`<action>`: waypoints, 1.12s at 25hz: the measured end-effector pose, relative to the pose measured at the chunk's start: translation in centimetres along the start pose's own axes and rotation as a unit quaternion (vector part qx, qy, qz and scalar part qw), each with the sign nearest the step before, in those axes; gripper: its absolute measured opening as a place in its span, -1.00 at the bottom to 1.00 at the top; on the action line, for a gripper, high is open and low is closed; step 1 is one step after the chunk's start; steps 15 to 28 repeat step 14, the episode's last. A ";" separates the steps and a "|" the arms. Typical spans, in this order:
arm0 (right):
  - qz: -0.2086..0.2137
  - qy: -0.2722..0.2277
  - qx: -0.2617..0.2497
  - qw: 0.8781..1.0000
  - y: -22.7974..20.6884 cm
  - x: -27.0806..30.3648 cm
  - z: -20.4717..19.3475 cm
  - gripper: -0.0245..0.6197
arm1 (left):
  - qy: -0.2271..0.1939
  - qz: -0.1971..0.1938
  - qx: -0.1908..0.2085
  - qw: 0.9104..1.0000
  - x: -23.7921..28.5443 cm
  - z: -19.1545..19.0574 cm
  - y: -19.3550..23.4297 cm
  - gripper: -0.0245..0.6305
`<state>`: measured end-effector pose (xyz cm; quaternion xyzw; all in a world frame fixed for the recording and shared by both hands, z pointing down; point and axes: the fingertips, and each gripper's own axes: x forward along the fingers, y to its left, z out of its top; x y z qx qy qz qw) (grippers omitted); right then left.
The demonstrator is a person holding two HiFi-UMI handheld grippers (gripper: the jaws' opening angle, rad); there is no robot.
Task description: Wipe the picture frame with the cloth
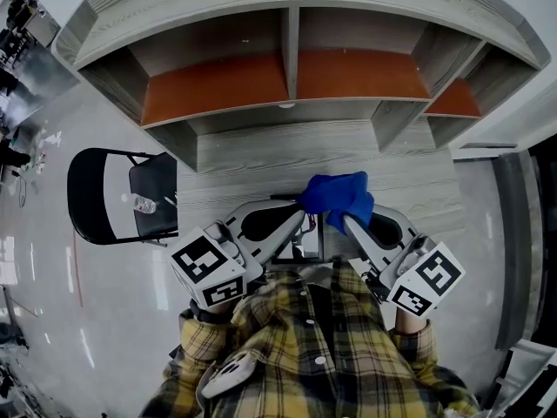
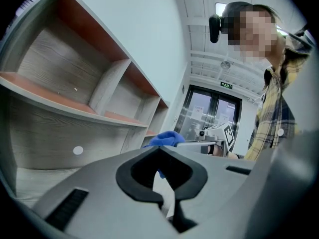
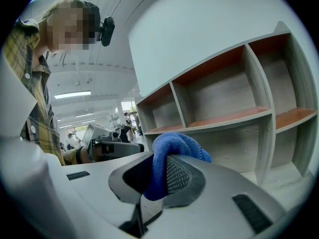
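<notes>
Head view: blue cloth [image 1: 338,197] pinched in fingers of right gripper [image 1: 334,214], bunched above wood-grain tabletop [image 1: 235,159], before shelf unit [image 1: 291,59]. Picture frame not made out in any view. Left gripper [image 1: 299,214] fingers pressed together, nothing seen between. Judged: frame to be located and steadied first; cloth to be gripped firmly, broad fold presented. Only square markers on cubes [image 1: 207,268]; green door sign [image 2: 227,85] unreadable.

Worktop [image 1: 252,159]: pale grey wood grain, right in front of me.
On my worktop: a cubby shelf unit [image 1: 287,68] with orange-brown boards, standing along the far edge.
Floor [image 1: 52,164]: glossy, carrying a black folding chair [image 1: 122,197] on my left.
</notes>
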<state>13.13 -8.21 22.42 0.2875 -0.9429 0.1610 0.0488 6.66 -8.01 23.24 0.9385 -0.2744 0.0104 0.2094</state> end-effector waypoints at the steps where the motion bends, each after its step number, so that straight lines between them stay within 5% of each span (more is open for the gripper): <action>1: 0.000 0.000 0.000 1.000 0.0 0.0 -0.1 -0.76 | 0.001 -0.001 -0.001 1.000 0.0 0.0 0.0 -0.91; 28: 0.002 0.007 -0.005 1.000 0.3 0.7 -0.3 -0.76 | 0.003 -0.004 -0.001 1.000 -0.3 -0.2 0.5 -0.91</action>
